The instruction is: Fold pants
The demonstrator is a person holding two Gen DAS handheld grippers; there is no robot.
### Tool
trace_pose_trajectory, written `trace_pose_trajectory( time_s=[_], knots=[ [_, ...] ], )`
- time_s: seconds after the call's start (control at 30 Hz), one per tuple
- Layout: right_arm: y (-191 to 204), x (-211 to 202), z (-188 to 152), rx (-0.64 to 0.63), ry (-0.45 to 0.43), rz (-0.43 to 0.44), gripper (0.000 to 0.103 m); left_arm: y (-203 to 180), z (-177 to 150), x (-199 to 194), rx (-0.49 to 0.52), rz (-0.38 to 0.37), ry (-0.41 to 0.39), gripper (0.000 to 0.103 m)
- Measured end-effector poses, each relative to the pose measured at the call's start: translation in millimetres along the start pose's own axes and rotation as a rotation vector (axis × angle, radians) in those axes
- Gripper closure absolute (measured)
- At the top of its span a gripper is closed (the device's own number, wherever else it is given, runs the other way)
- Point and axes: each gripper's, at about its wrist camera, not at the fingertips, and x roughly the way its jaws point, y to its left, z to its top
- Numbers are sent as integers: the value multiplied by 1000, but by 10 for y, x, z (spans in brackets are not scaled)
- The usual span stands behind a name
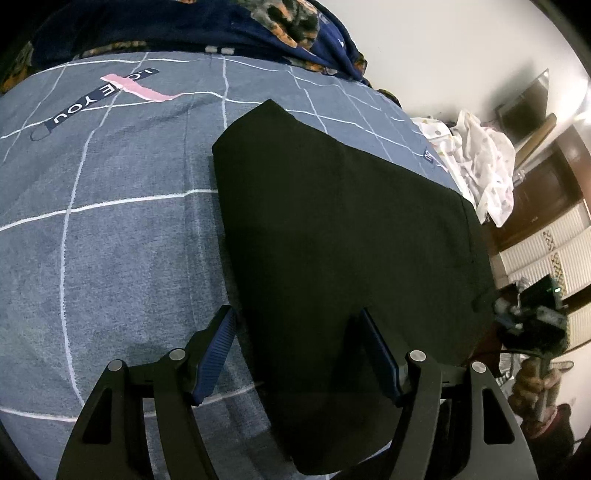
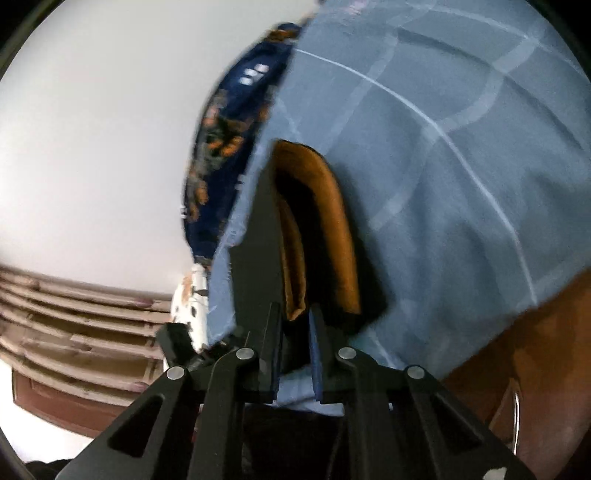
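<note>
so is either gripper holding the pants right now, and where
The right gripper is shut on the pants at an orange-lined edge. The left gripper is open, holding nothing.

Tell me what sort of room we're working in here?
Most likely a bedroom: the black pants lie on a bed with a grey grid-pattern sheet, a navy patterned quilt bunched at its far edge, and loose white clothing beside it.

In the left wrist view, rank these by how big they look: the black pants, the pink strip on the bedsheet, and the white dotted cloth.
1. Black pants, by far the largest.
2. White dotted cloth; it lies farther from the camera, so its true size is unsure.
3. Pink strip, smallest.
</note>
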Motion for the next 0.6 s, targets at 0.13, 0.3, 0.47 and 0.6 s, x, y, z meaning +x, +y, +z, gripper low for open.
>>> trace_pose_trajectory(
  time_s=[0.13,0.3,0.47,0.6],
  knots=[
    [-147,69,66,72,13,29,92,0,-11,6,11,-1,-6,34],
    [-164,37,78,101,25,28,89,-14,-16,5,15,4,-6,34],
    [127,-75,128,-33,-27,-95,76,-28,-6,10,10,0,-7,34],
    [161,-102,180,-75,-46,-155,53,-18,-6,14,4,-4,-7,34]
  ],
)
